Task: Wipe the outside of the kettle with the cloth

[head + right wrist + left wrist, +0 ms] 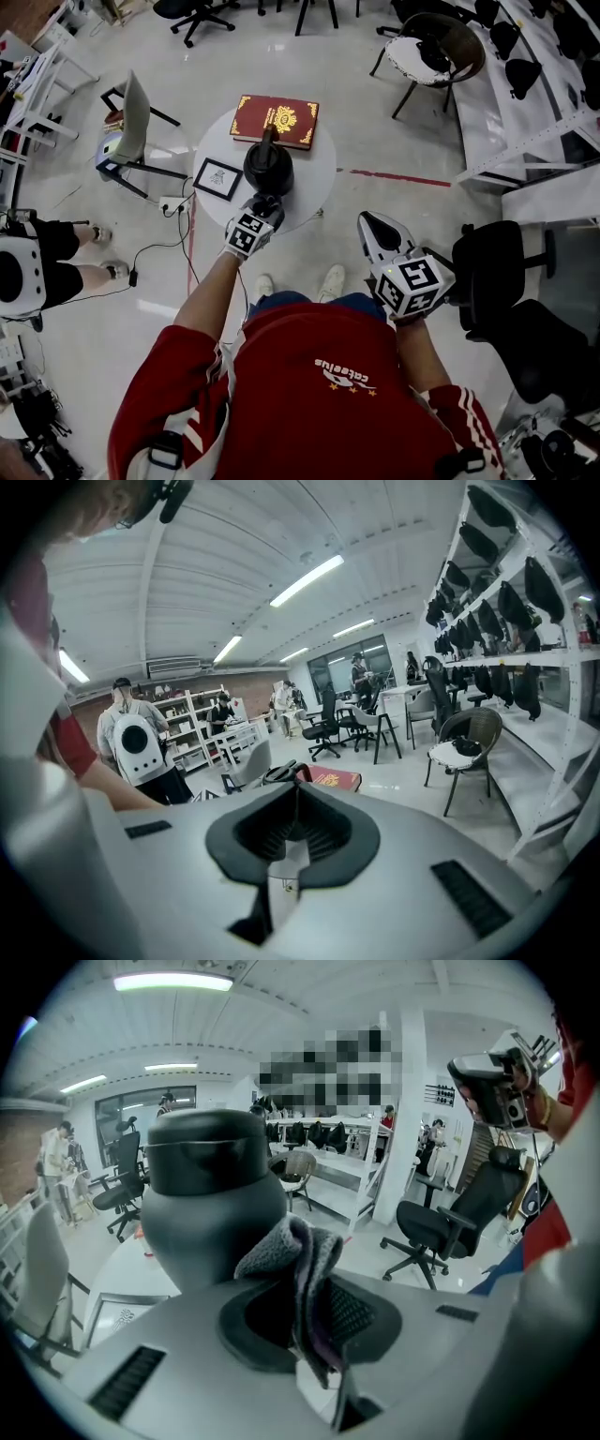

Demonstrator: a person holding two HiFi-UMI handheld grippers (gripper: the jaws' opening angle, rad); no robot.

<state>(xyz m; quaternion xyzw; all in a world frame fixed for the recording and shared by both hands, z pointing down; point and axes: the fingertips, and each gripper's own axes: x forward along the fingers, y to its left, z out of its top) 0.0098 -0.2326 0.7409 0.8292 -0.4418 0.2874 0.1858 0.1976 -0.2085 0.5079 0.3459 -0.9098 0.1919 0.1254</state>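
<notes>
Beside one kettle (269, 167), left tool (264, 204) pinches one cloth (295, 1246).

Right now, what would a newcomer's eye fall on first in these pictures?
The black kettle on the small round white table, near the middle of the head view, with the left tongs shut on a grey cloth close by its near side. Behind it lies a red book with gold print. The right tongs hang shut and empty, off the table to the right.
</notes>
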